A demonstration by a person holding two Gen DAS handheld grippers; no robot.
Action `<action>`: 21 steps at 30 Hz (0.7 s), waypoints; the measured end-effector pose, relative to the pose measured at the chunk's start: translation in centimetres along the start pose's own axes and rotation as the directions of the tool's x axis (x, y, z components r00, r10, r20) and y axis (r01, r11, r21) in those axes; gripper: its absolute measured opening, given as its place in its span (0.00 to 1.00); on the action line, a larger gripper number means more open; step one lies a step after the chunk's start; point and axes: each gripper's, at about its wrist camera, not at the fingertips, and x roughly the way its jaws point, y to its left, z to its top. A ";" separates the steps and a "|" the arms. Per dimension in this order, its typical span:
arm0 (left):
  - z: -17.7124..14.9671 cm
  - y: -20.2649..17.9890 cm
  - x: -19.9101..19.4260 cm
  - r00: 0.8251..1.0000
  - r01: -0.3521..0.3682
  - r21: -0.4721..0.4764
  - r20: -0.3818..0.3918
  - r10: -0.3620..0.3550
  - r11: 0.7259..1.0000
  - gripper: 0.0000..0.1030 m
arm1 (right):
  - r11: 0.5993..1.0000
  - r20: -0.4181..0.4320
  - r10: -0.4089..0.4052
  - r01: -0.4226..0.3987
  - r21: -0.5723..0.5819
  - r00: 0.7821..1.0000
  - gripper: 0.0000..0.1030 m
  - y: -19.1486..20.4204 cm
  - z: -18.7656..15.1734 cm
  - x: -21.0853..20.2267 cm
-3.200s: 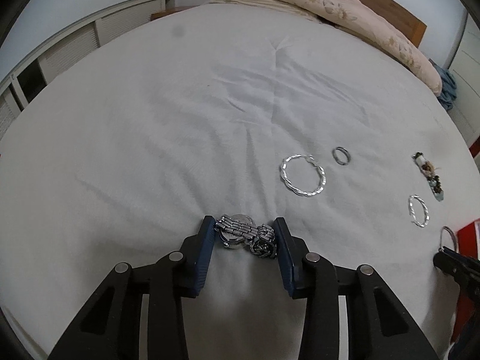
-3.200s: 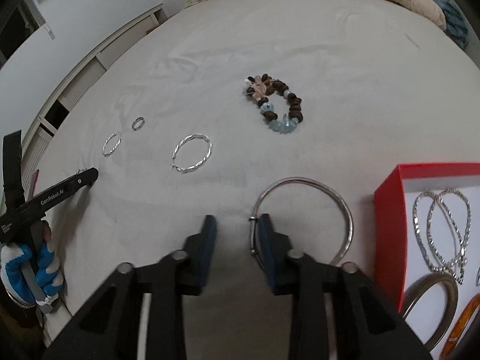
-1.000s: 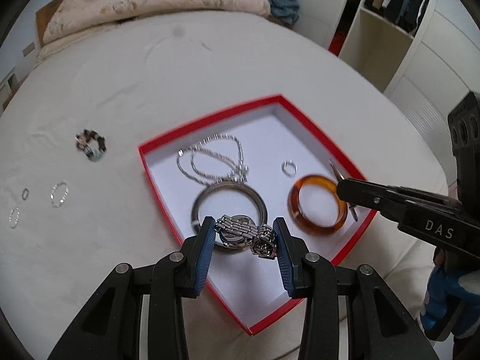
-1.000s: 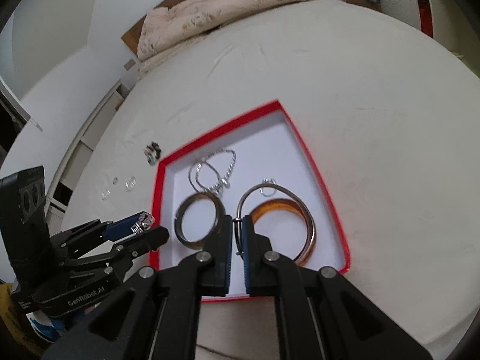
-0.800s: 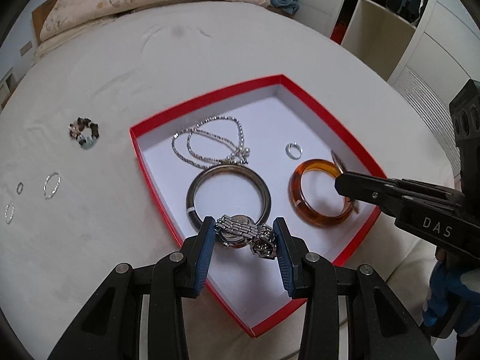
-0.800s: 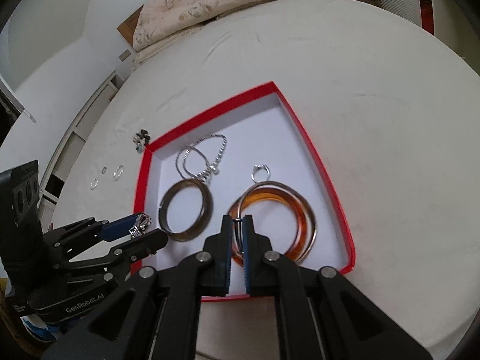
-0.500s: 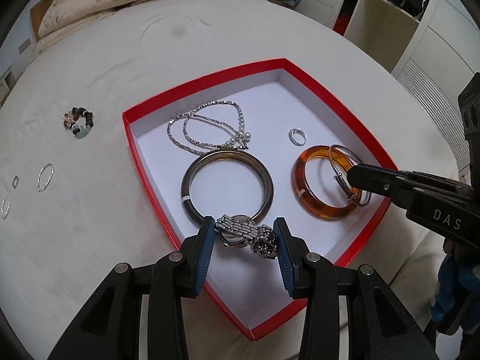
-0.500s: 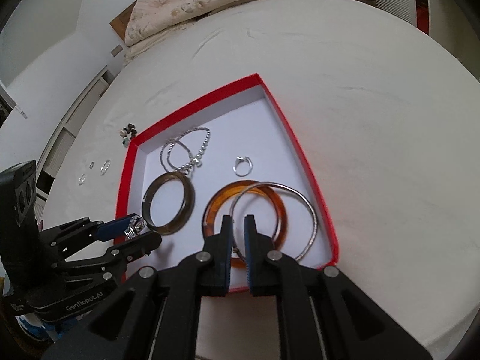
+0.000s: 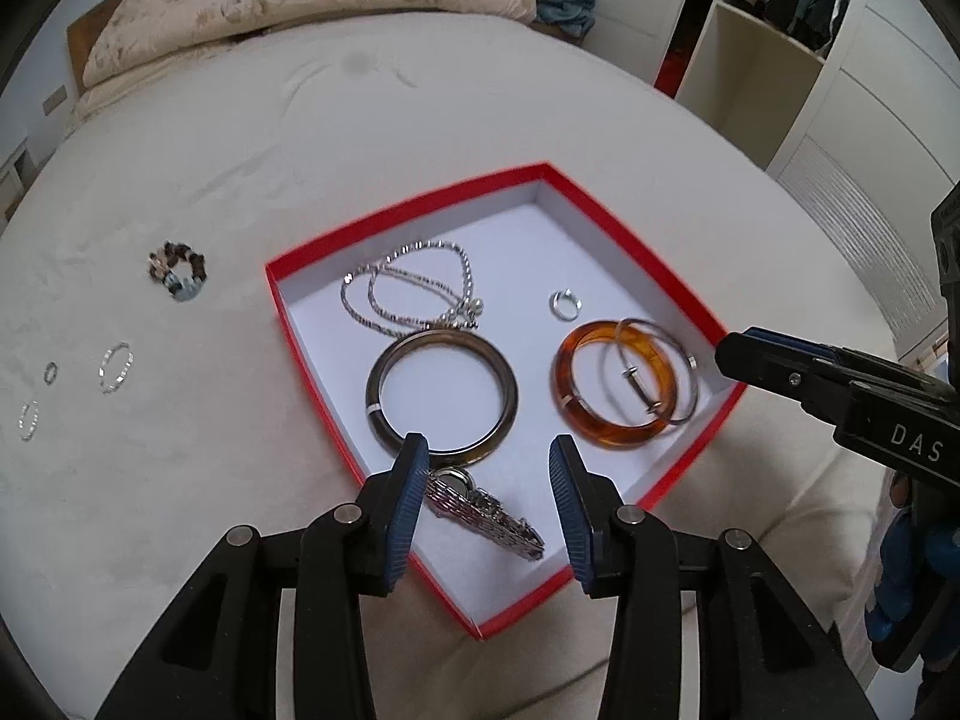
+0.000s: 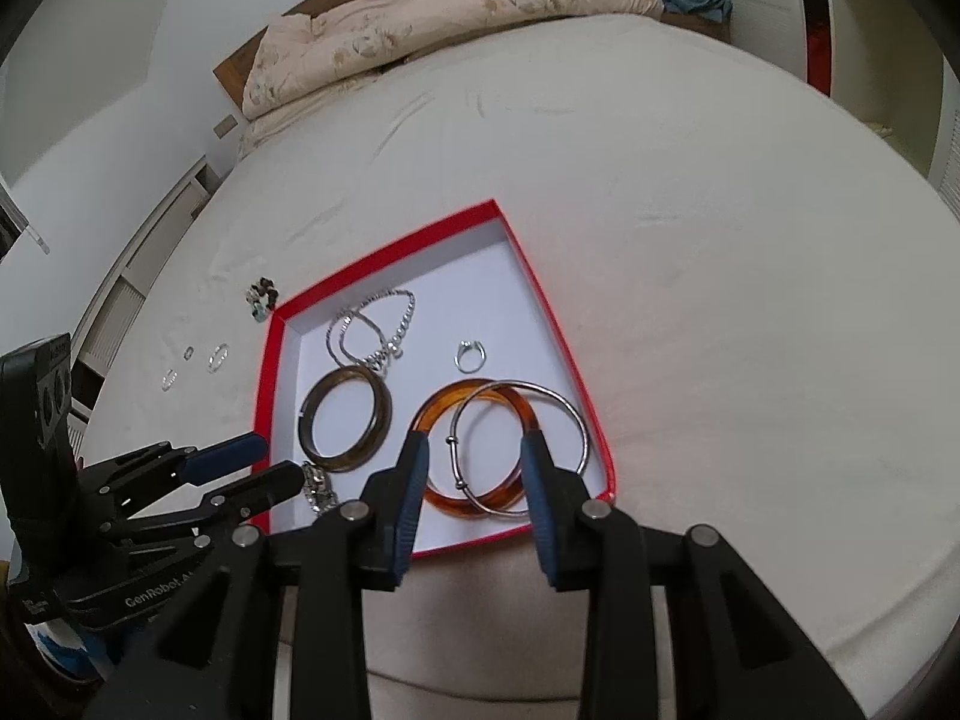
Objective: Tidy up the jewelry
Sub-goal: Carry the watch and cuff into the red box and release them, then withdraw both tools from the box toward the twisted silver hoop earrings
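Red-rimmed shallow cardboard box (image 9: 636,249) with white floor sits on the cream bed (image 9: 420,120), directly ahead of both claws. Left claw (image 9: 487,468) has its blue-padded jaws spread apart, gripping nothing; the silver metal link-band watch (image 9: 480,507) lies flat on the box floor between them, its case close to the left pad, band trailing toward the near box corner. Just past the left claw tips: dark brown round bangle (image 9: 441,399), its near edge touching or overlapping the watch case, can't tell which. Beyond that bangle, silver beaded chain necklace (image 9: 408,294), looped, clasp end at the bangle's far rim. Ahead-right of the left claw: translucent amber resin bangle (image 9: 618,384) with a thin silver wire bangle (image 9: 660,378) lying across it, overlapping. Small silver ring (image 9: 564,305) farther back, apart from both.

Right claw (image 10: 474,468) also spread apart, empty, hovering over the near box edge; the thin silver bangle and amber bangle lie between and just beyond its tips.

Left of the box on the bed, well off to the left claw's left: brown-and-blue beaded stretch bracelet (image 9: 177,267), twisted silver hoop (image 9: 116,366), tiny dark ring (image 9: 51,372), second small silver hoop (image 9: 28,420). Beige floral duvet (image 9: 300,0) bunched at the far bed end.
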 end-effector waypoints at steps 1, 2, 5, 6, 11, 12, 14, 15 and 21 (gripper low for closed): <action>0.0 0.0 -0.6 1.000 0.000 0.000 0.010 0.000 1.000 0.42 | 1.000 0.008 -0.003 0.003 -0.001 1.000 0.30 0.2 0.0 -0.5; 0.0 -0.1 -1.1 1.000 -0.002 0.000 0.020 0.002 1.000 0.43 | 1.000 0.013 -0.004 0.004 -0.002 1.000 0.30 0.4 0.0 -0.9; -0.1 -0.2 -2.9 0.999 -0.016 0.005 0.052 0.016 1.000 0.44 | 1.000 0.031 -0.008 0.008 -0.012 0.999 0.30 1.1 -0.2 -2.2; -0.2 -0.2 -3.5 0.998 -0.024 0.008 0.063 0.023 1.000 0.44 | 1.000 0.038 -0.009 0.009 -0.015 0.999 0.30 1.4 -0.3 -2.6; -1.1 0.0 -6.7 0.991 -0.074 0.014 0.109 0.072 0.997 0.49 | 1.000 0.070 -0.008 0.010 -0.030 0.998 0.31 3.1 -0.7 -4.7; -1.5 0.0 -7.5 0.989 -0.089 0.013 0.119 0.087 0.996 0.51 | 0.999 0.075 -0.007 0.009 -0.033 0.997 0.33 3.5 -0.8 -5.0; -2.0 0.3 -8.7 0.985 -0.109 0.005 0.136 0.107 0.994 0.54 | 0.999 0.085 -0.005 0.008 -0.041 0.996 0.41 4.2 -1.1 -5.6; -2.4 0.5 -9.4 0.982 -0.119 -0.003 0.145 0.118 0.993 0.56 | 0.999 0.091 -0.003 0.008 -0.046 0.996 0.42 4.6 -1.2 -6.0; -4.0 1.4 -12.5 0.966 -0.180 -0.038 0.184 0.184 0.983 0.60 | 0.996 0.112 0.017 -0.007 -0.087 0.994 0.42 7.3 -2.2 -7.9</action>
